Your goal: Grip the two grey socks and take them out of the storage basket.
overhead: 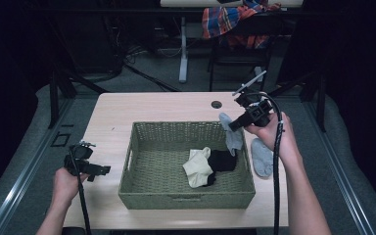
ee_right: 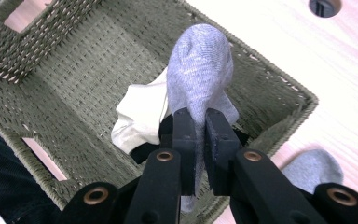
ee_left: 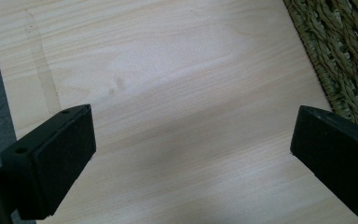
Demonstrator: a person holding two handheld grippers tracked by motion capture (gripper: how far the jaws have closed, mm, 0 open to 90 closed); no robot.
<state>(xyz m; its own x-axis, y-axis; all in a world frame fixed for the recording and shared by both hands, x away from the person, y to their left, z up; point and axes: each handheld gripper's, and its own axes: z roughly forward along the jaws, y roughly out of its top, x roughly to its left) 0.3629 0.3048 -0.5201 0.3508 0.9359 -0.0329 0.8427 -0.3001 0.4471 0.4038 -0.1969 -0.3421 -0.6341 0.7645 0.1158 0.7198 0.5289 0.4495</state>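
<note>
Overhead, the right gripper [ee_right: 200, 149] pinches a grey sock [ee_right: 199, 74] above the woven basket [ee_right: 42, 84]. Meanwhile the left gripper [ee_left: 191, 154] gapes empty, basket at its right.

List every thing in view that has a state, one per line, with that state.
Left tongs: open, empty, over the bare wooden table.
Right tongs: shut on the held grey sock, above the basket.
Green woven basket: open-topped, holding socks.
Cream sock: crumpled in the basket.
Black sock: lying in the basket beside the cream one.
Second grey sock: flat on the table, outside the basket.
</note>
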